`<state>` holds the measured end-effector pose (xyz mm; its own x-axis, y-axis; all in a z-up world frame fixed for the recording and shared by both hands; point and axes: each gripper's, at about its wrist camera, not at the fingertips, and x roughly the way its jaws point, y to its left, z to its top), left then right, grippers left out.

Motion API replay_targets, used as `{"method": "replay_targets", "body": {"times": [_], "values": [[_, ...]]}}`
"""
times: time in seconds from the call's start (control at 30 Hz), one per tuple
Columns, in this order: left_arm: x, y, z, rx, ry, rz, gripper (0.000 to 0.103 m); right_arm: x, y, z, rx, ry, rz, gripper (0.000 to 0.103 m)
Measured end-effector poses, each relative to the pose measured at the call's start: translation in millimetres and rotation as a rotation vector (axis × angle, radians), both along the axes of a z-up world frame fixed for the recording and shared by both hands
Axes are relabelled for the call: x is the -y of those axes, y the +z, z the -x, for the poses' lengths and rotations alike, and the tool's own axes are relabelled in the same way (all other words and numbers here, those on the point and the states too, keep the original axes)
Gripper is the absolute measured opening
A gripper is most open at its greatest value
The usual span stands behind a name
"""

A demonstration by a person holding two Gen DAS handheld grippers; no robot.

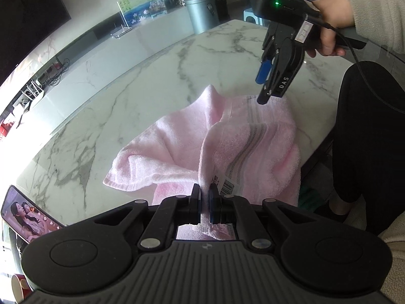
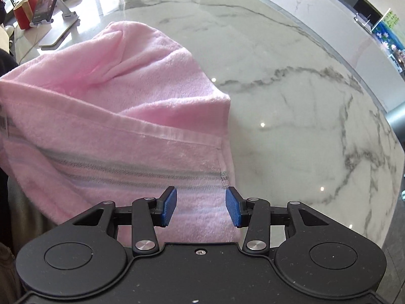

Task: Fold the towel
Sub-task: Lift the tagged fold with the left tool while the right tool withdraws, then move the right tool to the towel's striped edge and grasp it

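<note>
- Lying bunched near the table's [image 2: 291, 81] near edge, the pink towel [image 1: 182, 136] spills partly over that edge toward the person's dark-clad leg [image 1: 367, 139].
- Beyond the towel the marble top runs bare to its far curved edge, giving wide room on that side.
- The left gripper [image 1: 205, 197] is clamped tight on a gathered fold of towel next to its barcode label [image 1: 226, 186], and the cloth rises from the table to the pinch.
- The right gripper [image 2: 201, 206] hangs with its blue pads [image 2: 169, 206] parted over the towel's striped hem corner; the pads are not pressing on the cloth.
- In the left wrist view that gripper shows side-on, held in a hand [image 1: 329, 40] with a pale fleece sleeve, its tip just above the towel's far hem.
- A phone [image 1: 27, 217] leans on a stand near the table's left edge, cut off by the frame; a red cup [image 2: 24, 12] sits beside it, contents hidden.
- A grey lidded bin [image 1: 201, 12] stands on the floor past the far edge, its inside unseen.
- The towel's lower part over the edge is hidden by the gripper bodies.
</note>
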<state>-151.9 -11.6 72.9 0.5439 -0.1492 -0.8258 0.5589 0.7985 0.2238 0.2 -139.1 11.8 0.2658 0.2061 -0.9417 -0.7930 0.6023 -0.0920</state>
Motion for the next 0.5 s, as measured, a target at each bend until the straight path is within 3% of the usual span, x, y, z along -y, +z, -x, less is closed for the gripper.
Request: {"method": "replay_targets", "body": {"times": [0.27,0.5], "values": [[-11,5,6,-0.032,0.005,0.014,0.005,-35,-13,-51,-0.047,-0.043,-0.077,0.042],[-25,11,-1,-0.020,0.059,0.002,0.005,-50,-51,-68,-0.059,-0.085,0.018,0.041]]}}
